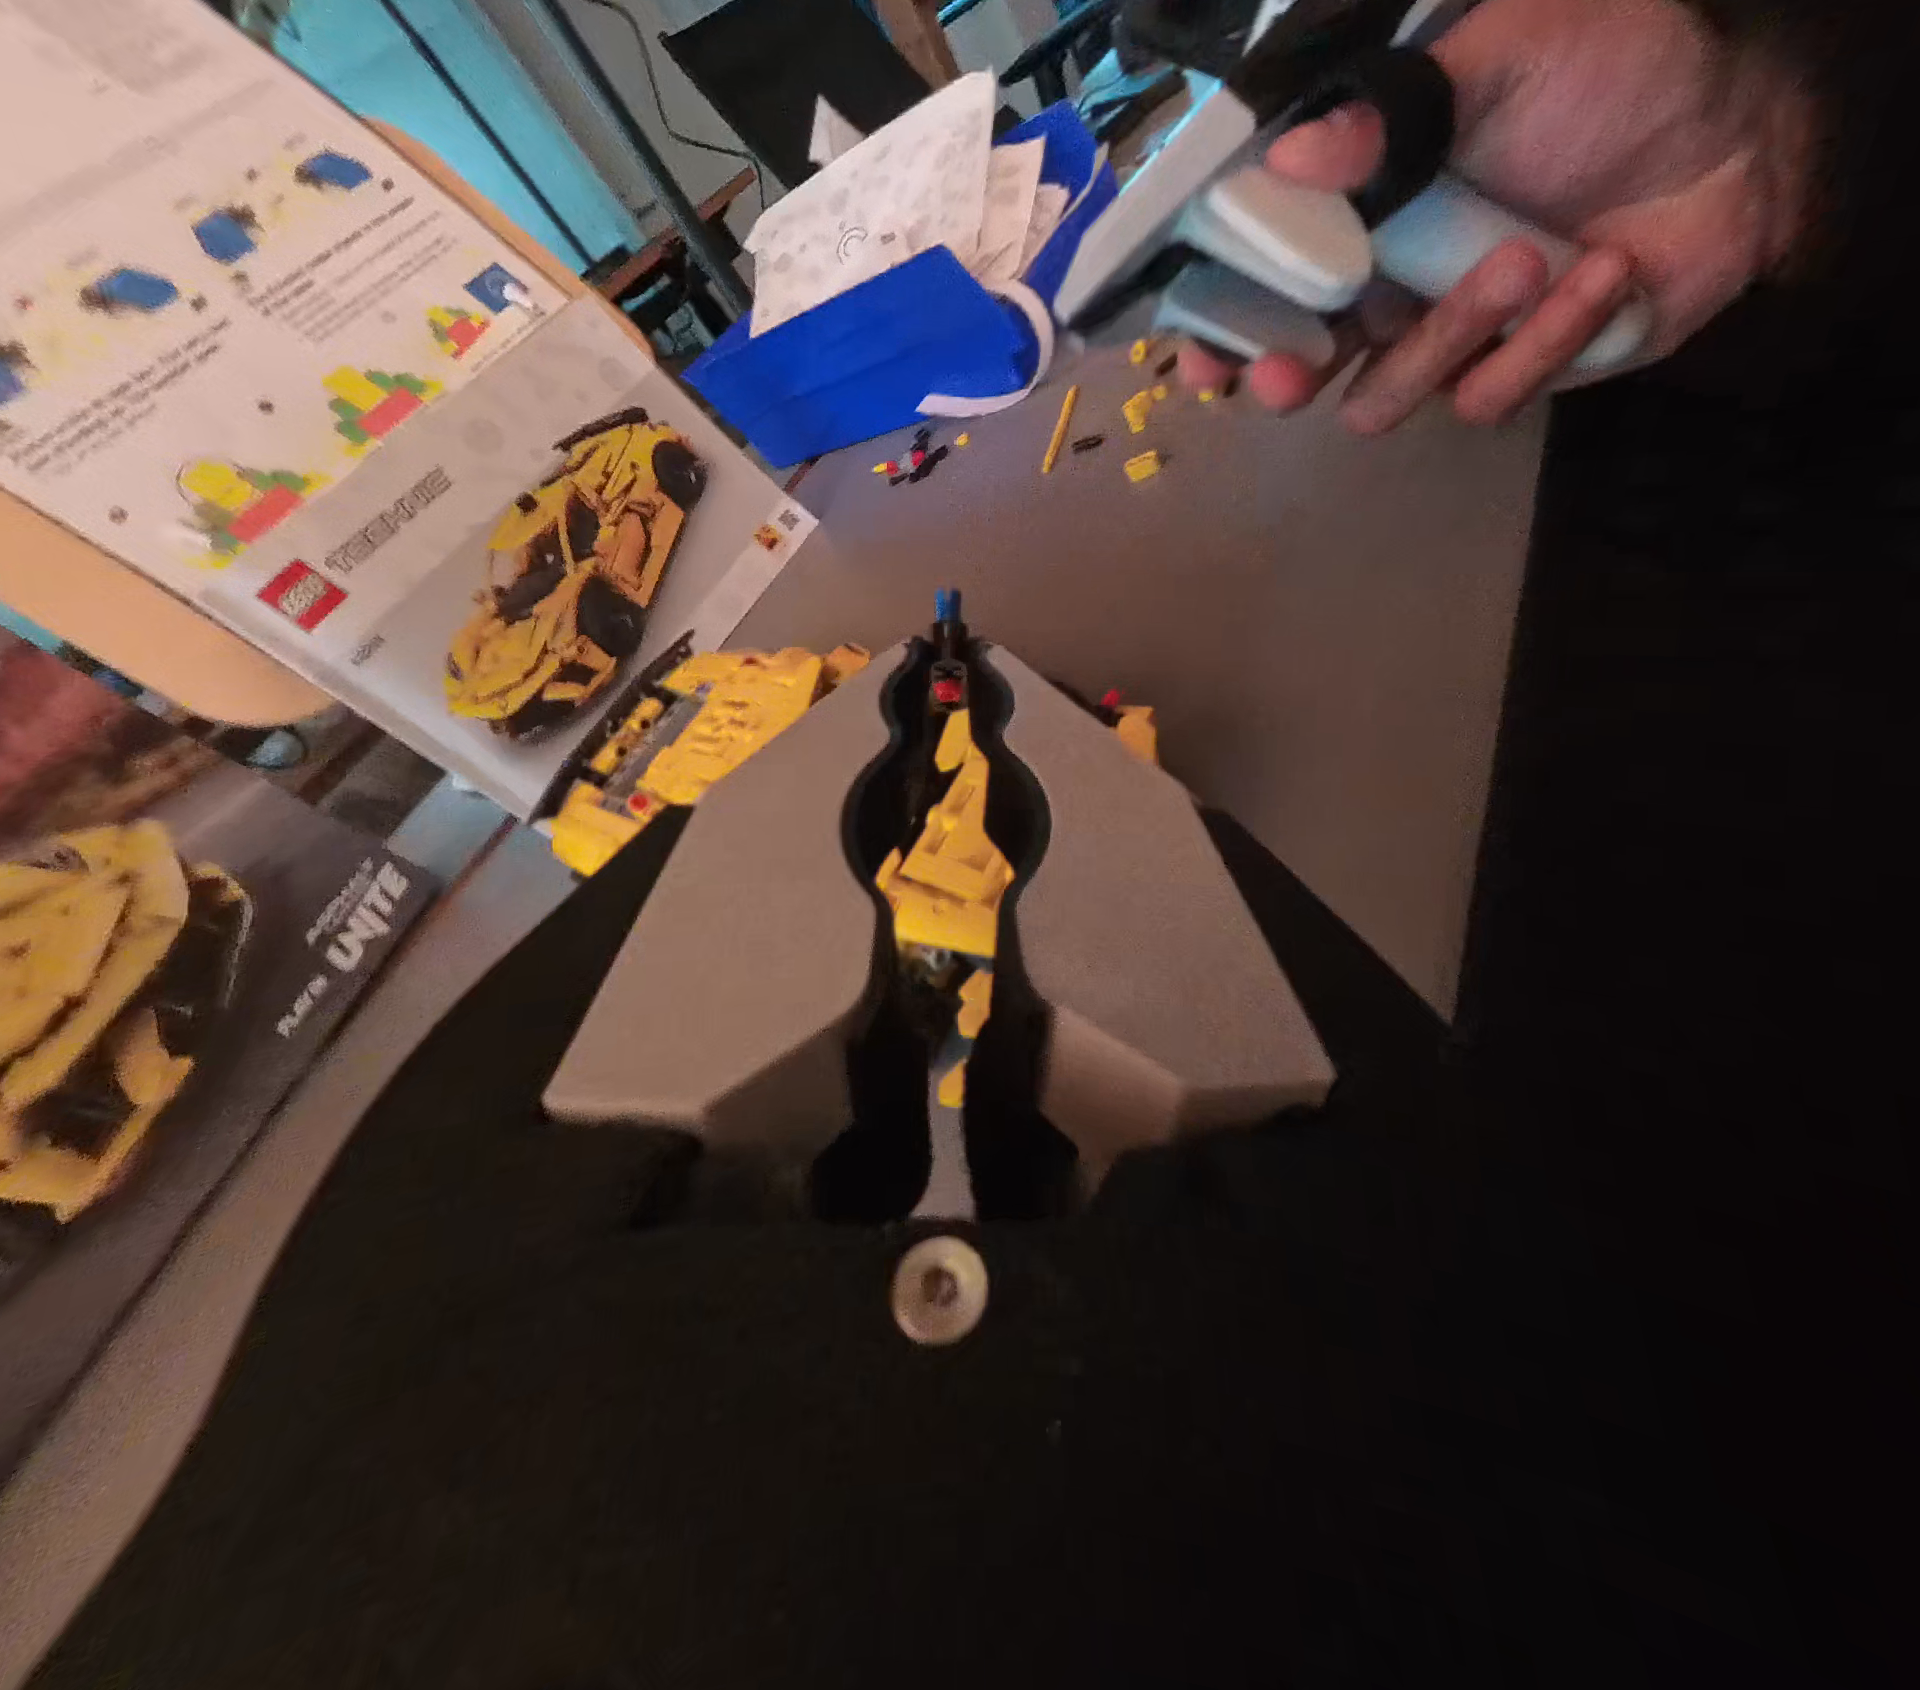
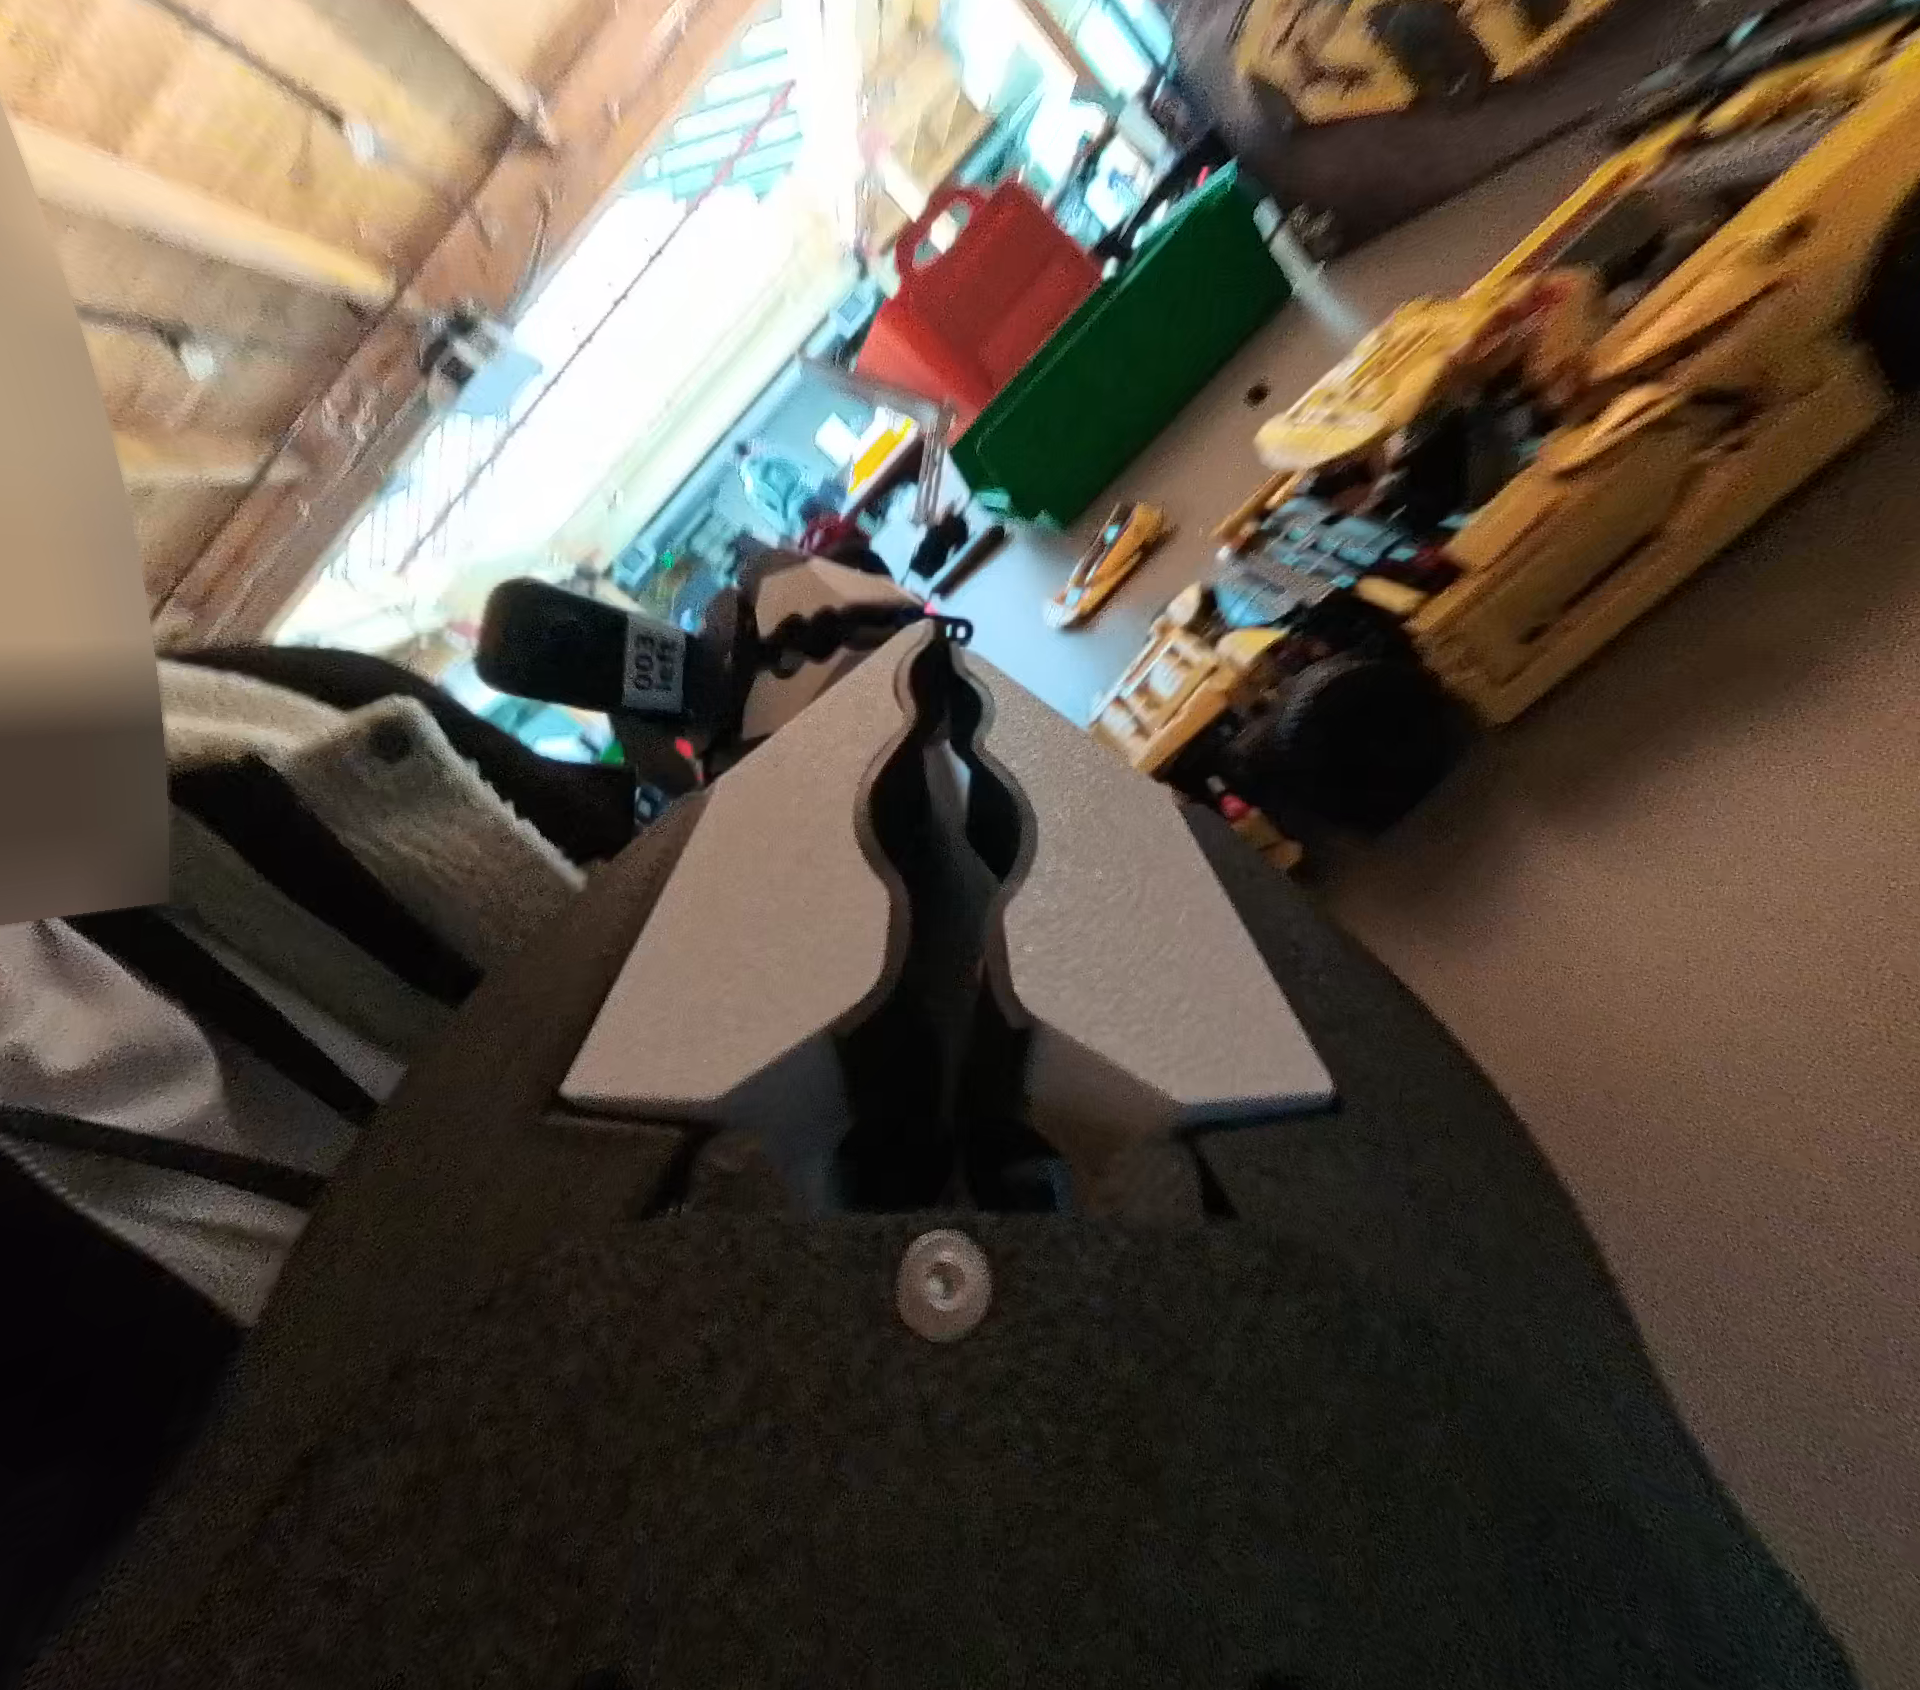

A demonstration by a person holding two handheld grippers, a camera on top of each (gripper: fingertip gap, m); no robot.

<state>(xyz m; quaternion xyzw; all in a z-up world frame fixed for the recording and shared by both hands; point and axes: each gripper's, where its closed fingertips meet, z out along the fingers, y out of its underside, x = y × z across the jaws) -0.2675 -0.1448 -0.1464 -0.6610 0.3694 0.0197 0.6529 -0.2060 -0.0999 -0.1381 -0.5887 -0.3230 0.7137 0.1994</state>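
My left gripper [image 1: 945,653] is shut on a small black piece [image 1: 945,627] that has a blue tip and a red pin. It hovers above a partly built yellow model car [image 1: 675,736] on the grey table [image 1: 1247,653]. In the right wrist view the left gripper [image 2: 928,614] shows just past my own tips, with the black piece [image 2: 956,627] sticking out of it. My right gripper [image 2: 940,653] is shut, with its tips close beside that piece. The yellow car [image 2: 1558,445] lies to its right. A hand [image 1: 1610,165] holds the right gripper at upper right.
An open instruction booklet [image 1: 468,549] and the set's box [image 1: 156,965] lie on the left. A blue bag with paper [image 1: 862,362] and loose yellow pieces [image 1: 1143,414] lie farther back. A green bin [image 2: 1122,362] and one loose yellow piece [image 2: 1112,560] lie beyond the car. Across from one pair of fingers to the other is roughly 9 cm.
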